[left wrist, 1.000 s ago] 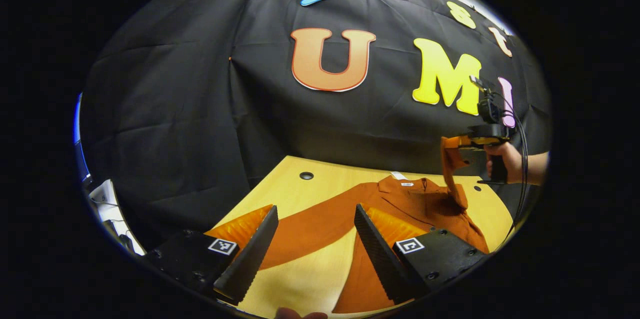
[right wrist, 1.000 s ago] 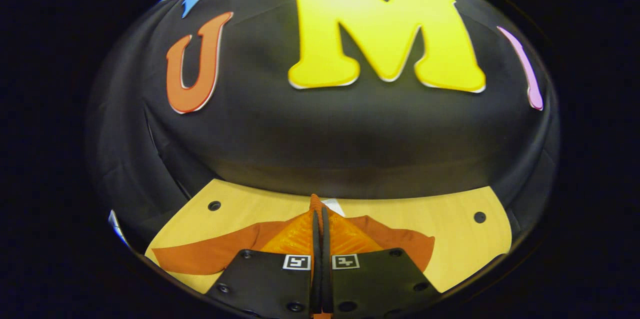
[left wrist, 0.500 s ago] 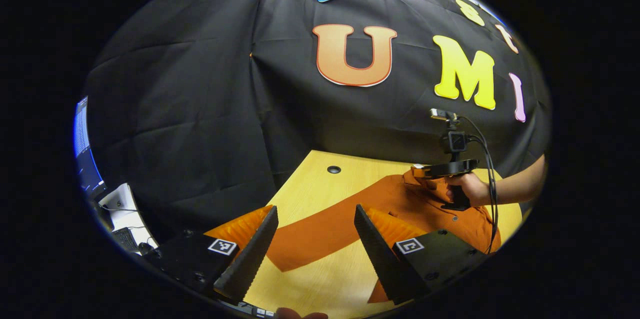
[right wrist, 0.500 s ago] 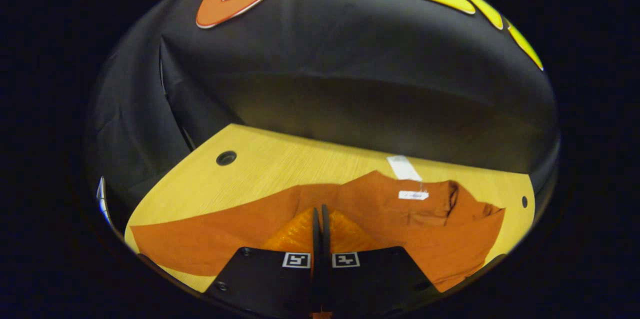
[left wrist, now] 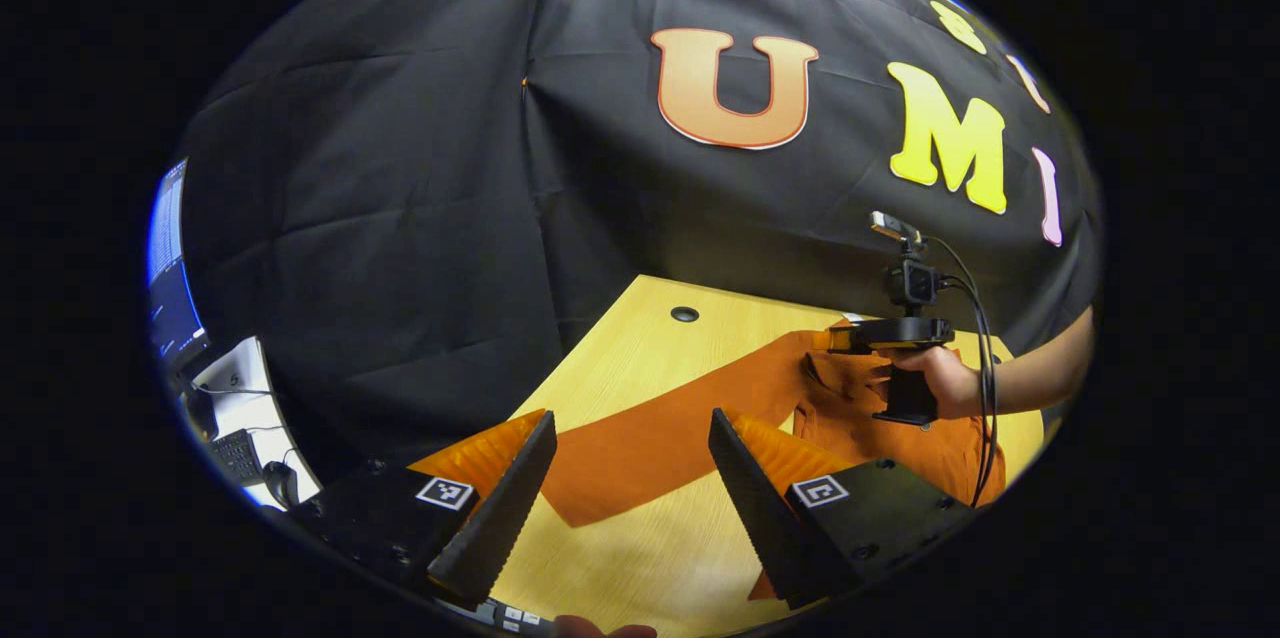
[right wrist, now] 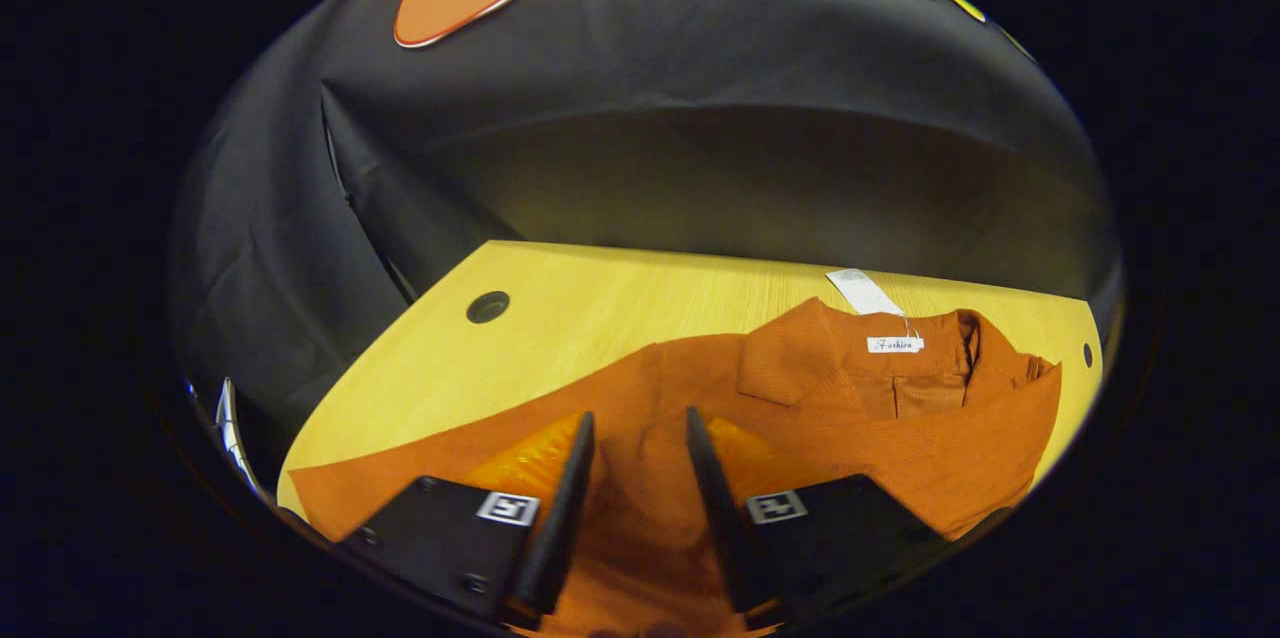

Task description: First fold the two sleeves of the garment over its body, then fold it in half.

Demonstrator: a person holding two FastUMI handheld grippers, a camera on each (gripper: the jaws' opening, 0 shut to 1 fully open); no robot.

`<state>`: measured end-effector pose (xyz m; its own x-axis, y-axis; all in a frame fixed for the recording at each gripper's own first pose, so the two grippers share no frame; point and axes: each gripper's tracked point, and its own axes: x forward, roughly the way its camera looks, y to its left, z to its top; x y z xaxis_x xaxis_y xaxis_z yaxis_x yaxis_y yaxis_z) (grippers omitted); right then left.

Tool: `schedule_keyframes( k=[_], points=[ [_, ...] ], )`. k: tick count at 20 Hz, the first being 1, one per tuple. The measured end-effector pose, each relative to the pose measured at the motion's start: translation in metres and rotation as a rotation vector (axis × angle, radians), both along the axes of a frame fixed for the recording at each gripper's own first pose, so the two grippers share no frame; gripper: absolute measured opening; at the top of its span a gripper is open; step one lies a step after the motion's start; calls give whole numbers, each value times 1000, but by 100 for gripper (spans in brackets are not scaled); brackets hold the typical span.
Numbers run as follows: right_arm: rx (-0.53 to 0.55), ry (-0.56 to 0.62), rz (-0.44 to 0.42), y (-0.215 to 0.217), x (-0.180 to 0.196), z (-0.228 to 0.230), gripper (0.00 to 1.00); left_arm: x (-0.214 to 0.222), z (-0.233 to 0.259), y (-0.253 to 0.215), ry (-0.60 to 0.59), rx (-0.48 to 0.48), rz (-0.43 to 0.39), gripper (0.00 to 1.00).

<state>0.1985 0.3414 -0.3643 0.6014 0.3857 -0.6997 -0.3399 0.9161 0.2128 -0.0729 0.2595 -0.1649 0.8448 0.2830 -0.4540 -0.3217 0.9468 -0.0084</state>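
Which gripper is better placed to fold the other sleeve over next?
Left, probably. The left gripper is open right above the rust-orange garment's outstretched sleeve on the wooden table. The right gripper is open over the garment's body.

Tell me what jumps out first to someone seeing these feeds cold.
The rust-orange garment spread on the yellow wooden table, one sleeve stretched out flat toward the left gripper, whose fingers stand wide open. Next, the right gripper, open low over the garment's body near the collar.

Both the left gripper (left wrist: 630, 488) and right gripper (right wrist: 637, 488) have jaws spread, gripping nothing.
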Motion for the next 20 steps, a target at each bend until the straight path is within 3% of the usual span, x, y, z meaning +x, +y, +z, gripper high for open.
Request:
schedule_keyframes(
  k=[2,4,12,15,20],
  points=[
    [19,-28,11,0,-8,20,79,0,-7,8,-4,-12,22,100],
    [38,-47,28,-3,-20,42,82,-2,-22,18,-4,-30,51,99],
    [98,-145,172,-23,-117,145,83,-8,-134,55,134,-86,142,100],
    [41,-206,200,-62,-137,166,83,-5,-167,66,182,-77,189,100],
    [-35,-249,58,-160,-149,186,83,1,-184,64,245,-46,215,100]
  ],
)
